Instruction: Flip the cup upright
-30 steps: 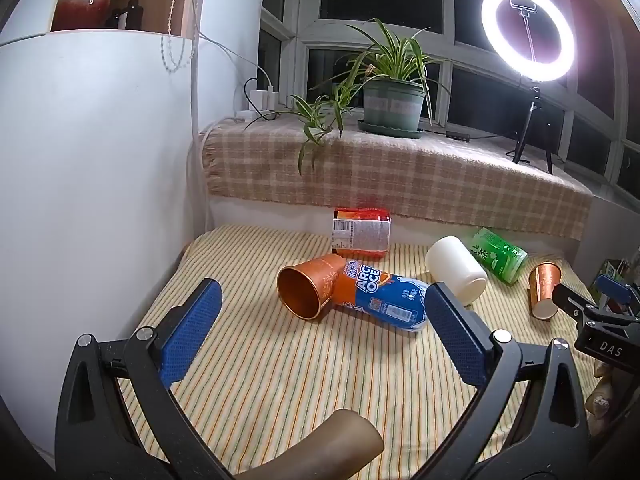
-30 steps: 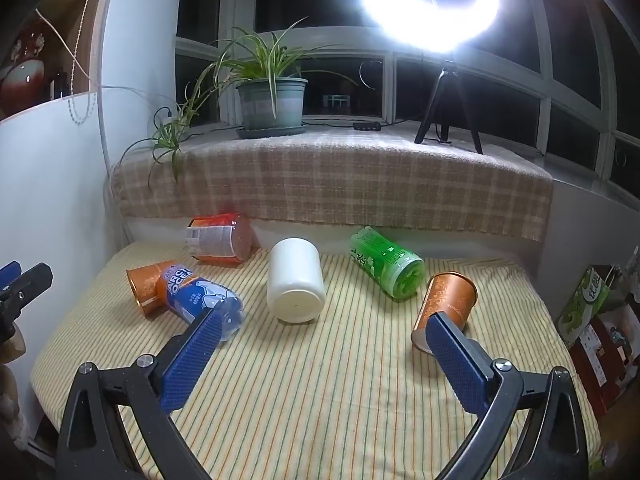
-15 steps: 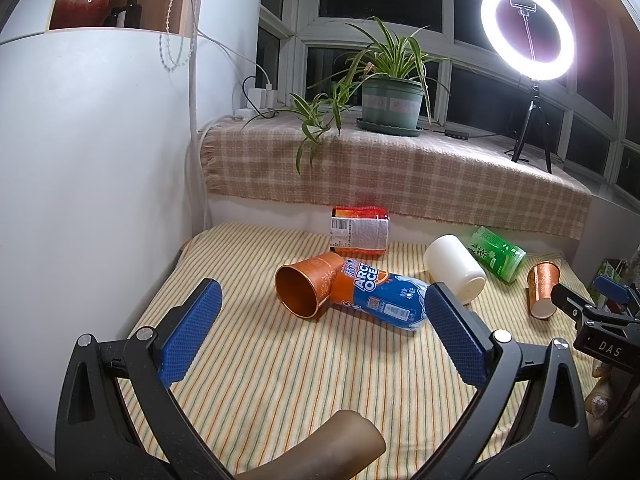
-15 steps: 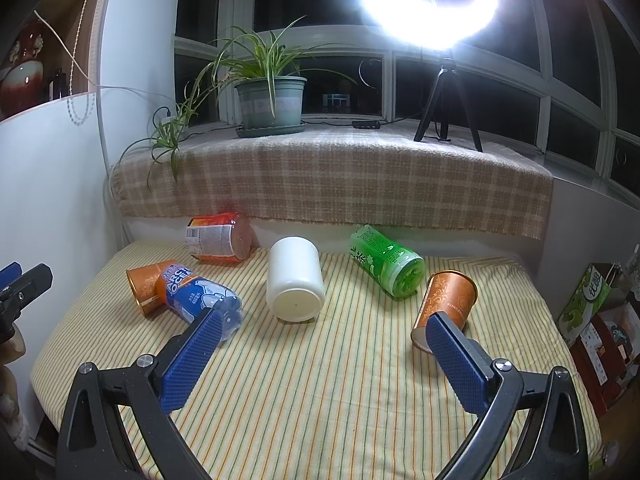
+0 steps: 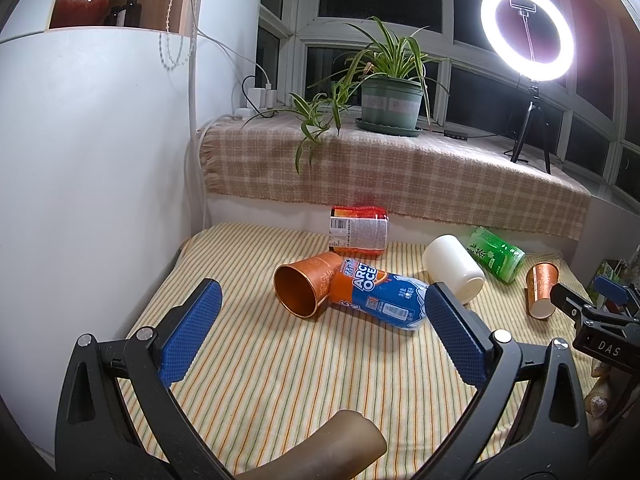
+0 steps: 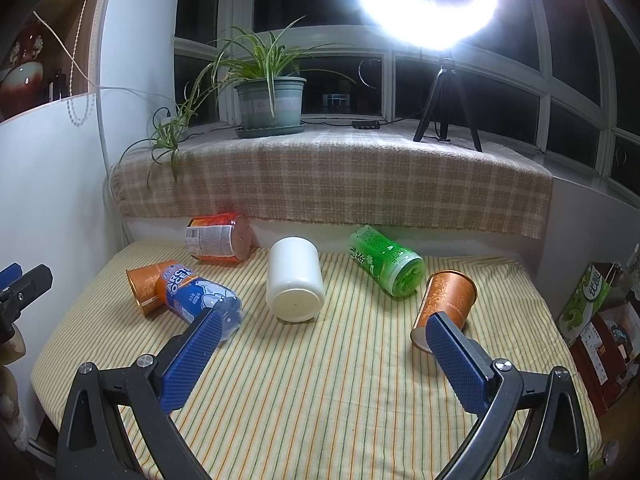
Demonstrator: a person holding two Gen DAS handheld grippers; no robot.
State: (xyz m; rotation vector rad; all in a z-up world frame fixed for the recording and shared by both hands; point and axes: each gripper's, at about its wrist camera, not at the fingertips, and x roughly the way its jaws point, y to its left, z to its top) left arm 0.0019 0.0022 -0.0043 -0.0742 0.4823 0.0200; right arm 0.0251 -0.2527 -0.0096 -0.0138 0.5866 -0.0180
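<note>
Several cups lie on their sides on a striped cloth. An orange paper cup (image 5: 306,284) lies with its mouth toward my left gripper (image 5: 320,334), which is open and empty, a short way in front of it. A white cup (image 6: 295,280) lies in the middle. A second orange cup (image 6: 446,306) lies at the right, just beyond the right finger of my right gripper (image 6: 324,354), which is open and empty. That cup also shows in the left wrist view (image 5: 541,289).
A blue bottle (image 5: 380,298) lies against the left orange cup. A red-labelled bottle (image 5: 358,232) and a green bottle (image 6: 386,260) lie at the back. A white wall (image 5: 92,184) bounds the left. A plaid-covered sill (image 6: 332,180) holds a plant pot and a ring light.
The left gripper has drifted slightly; the cups and bottles appear a little lower-left in its view. The right gripper's view has barely changed. Nothing on the cloth has moved.
</note>
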